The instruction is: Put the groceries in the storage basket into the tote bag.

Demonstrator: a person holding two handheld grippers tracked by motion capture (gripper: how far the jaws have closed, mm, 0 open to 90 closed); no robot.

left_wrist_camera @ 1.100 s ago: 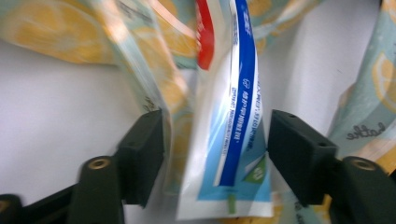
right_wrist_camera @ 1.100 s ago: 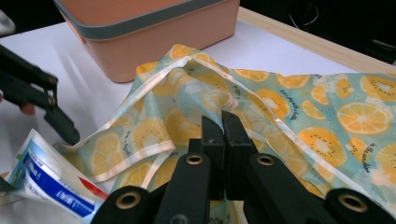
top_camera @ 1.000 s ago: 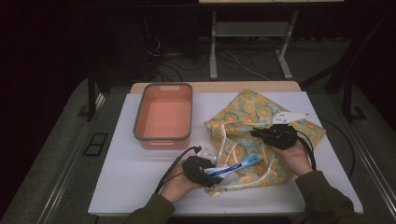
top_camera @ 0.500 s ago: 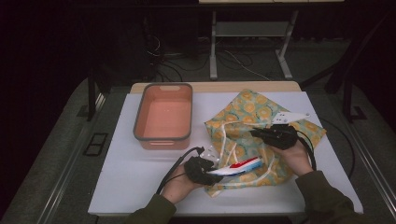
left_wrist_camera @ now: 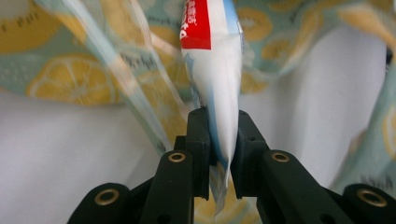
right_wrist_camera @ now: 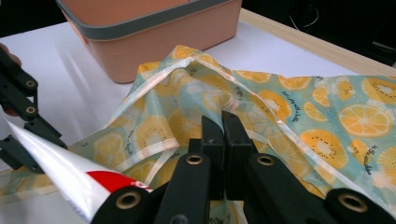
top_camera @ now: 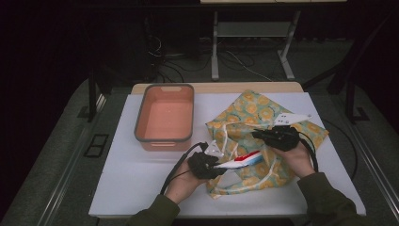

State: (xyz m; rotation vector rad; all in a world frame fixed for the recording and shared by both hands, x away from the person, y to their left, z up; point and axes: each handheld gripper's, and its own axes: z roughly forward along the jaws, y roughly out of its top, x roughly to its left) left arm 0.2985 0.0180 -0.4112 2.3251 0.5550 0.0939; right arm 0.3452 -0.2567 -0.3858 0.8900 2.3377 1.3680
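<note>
**Toothpaste tube pinched at its crimped end over the lemon-print bag**

One toothpaste tube (left_wrist_camera: 212, 88), white with a red panel and blue edging, carries white lettering on the red; the letters are cut off at the frame edge and too partial to read as a brand. The left gripper (left_wrist_camera: 219, 135) has just been closing its jaws, and they now clamp the tube's flat tail end between the pads. In the high view the tube (top_camera: 239, 160) lies roughly level, above the near part of the bag, with the left gripper (top_camera: 203, 165) at its left end.

One fabric bag (top_camera: 256, 141), pale green with yellow citrus slices, lies spread on the white table (top_camera: 141, 188). Small dark print repeats on it, illegible here. The right gripper (right_wrist_camera: 223, 135) is closed, and its jaws seem to pinch the bag's edge, though the fold hides the contact.

One empty pink tub (top_camera: 165, 117) with a grey rim stands left of the bag.
</note>
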